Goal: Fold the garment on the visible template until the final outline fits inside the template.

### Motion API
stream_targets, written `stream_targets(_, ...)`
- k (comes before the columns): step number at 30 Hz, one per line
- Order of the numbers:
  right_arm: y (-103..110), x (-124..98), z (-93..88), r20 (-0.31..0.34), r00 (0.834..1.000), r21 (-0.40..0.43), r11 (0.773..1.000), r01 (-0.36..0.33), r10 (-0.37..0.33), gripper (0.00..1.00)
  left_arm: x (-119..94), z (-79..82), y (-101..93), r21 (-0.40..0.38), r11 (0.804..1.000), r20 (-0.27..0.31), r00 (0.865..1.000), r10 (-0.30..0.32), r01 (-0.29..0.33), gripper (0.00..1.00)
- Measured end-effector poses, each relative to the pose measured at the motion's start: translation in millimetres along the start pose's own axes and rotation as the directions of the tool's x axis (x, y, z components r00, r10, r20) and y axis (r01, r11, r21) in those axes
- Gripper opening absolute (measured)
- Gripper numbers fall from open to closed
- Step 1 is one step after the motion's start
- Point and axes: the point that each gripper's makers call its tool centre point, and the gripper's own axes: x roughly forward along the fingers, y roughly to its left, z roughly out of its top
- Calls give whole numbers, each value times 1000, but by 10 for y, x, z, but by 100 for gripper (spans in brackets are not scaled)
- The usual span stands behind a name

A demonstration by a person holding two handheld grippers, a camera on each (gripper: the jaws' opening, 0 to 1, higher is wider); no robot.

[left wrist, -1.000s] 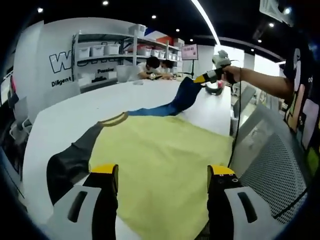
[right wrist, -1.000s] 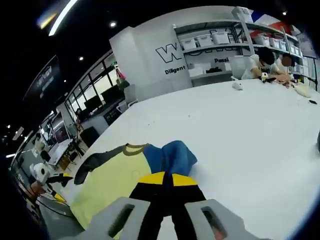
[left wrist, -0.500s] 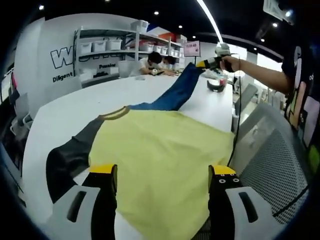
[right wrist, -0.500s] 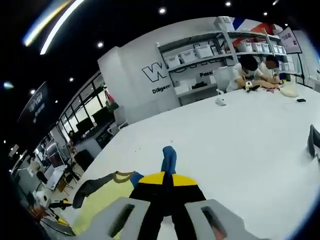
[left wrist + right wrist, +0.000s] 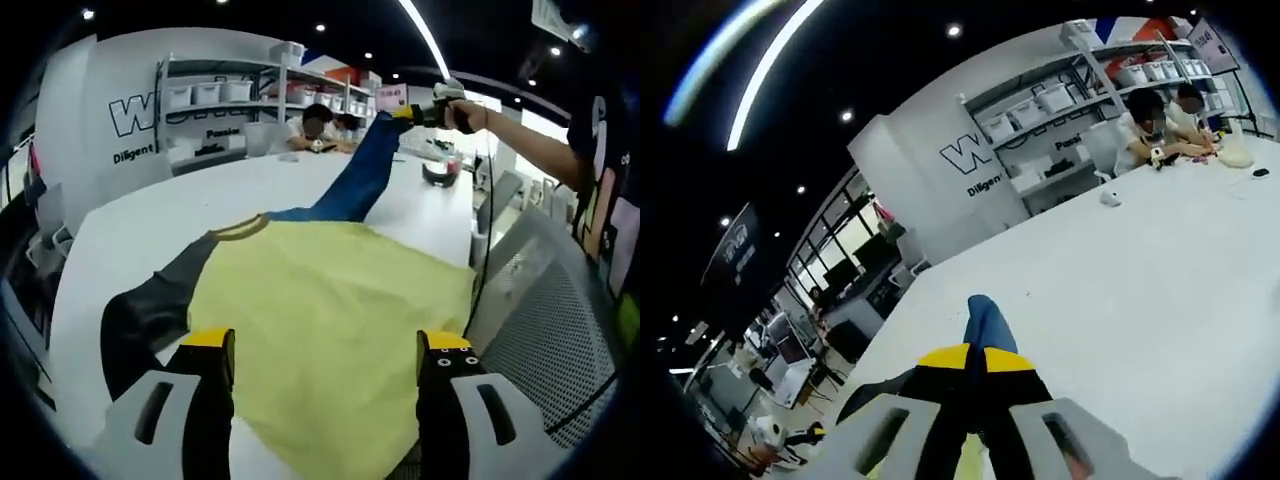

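Note:
A T-shirt with a yellow body [image 5: 330, 300], a dark grey sleeve [image 5: 140, 320] and a blue sleeve [image 5: 355, 180] lies spread on the white table [image 5: 150, 230]. My left gripper [image 5: 325, 350] hovers open above the shirt's near hem, with nothing between its jaws. My right gripper [image 5: 405, 113], held by a person's hand [image 5: 462, 112], is shut on the blue sleeve's end and holds it stretched up off the table. In the right gripper view that gripper [image 5: 975, 357] pinches the blue sleeve [image 5: 985, 322], whose tip sticks out past the jaws.
Shelves with white bins [image 5: 215, 95] stand behind the table, where people sit [image 5: 320, 125] at the far end. A black round object [image 5: 442, 172] lies on the table's right side. A mesh chair [image 5: 545, 320] stands at the right edge.
The right gripper has lifted the blue sleeve higher and pulled it straighter, away from the shirt body. The left gripper has stayed open over the hem.

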Motion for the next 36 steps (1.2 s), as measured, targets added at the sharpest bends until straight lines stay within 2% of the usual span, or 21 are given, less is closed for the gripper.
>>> stream_targets(4,227,95,-16,-3,998,0,998,-55,55,0,-4,-20,12,0,1000,-3,1000,12,-12,70)
stream_targets(9,318,146,-42,-12,997,-2,998,-70,70,0,-9,-12,16,8,1000,0,1000,21,-21,72)
stream_targets(11,415,203,-73,-23,995,-13,996,-93,92,0,-10,5,-4,7,1000,8,1000,12,-12,74)
stream_targets(13,605,334,-138,-46,989,-14,990,-140,140,0,4,55,21,-4,999,39,999,34,-34,73)
stream_targets(15,696,391,-159,-54,986,-20,987,-157,156,0,15,74,31,-18,999,55,998,44,-43,73)
stream_targets(16,904,506,-206,-68,978,-35,979,-201,198,0,24,85,41,-27,998,64,997,51,-49,73)
stream_targets(17,967,528,-220,-70,975,-34,977,-212,209,0,23,90,51,-26,998,66,996,55,-53,74)
stream_targets(19,1136,604,-258,-79,965,-24,968,-252,249,0,24,129,84,-35,997,90,994,70,-67,82)
stream_targets(21,1235,639,-277,-81,959,-32,961,-274,271,0,23,141,87,-43,997,98,993,68,-64,86)
stream_targets(30,1553,820,-402,-100,939,-24,943,-333,329,0,32,158,40,-49,998,105,993,53,-48,84)
stream_targets(36,1748,1003,-577,-140,927,-33,934,-356,349,0,34,153,60,-55,997,109,993,54,-48,84)
